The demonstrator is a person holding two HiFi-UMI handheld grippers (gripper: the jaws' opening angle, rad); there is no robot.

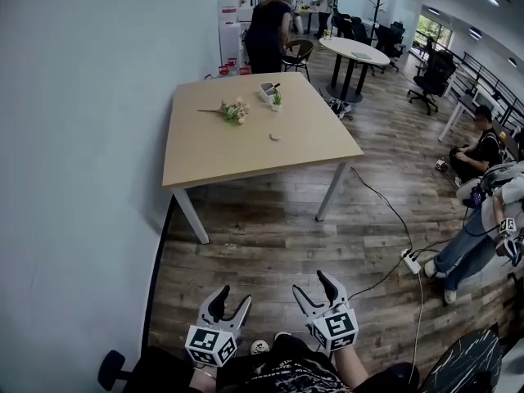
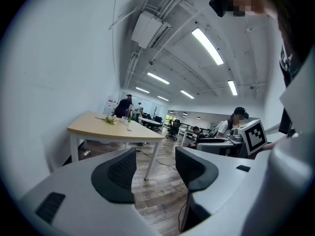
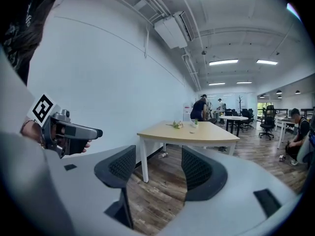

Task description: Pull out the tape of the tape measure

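A small round whitish object, the only thing here that could be the tape measure, lies on the wooden table, far ahead of both grippers. My left gripper is held low and close to my body, open, with only floor showing between its jaws. My right gripper is beside it, also open and holding nothing. In the right gripper view the table stands across the floor, with the small object on it.
A flower sprig and a small white pot also sit on the table. A pale wall runs along the left. A power strip and cable lie on the floor at right. People, office chairs and a round table are farther off.
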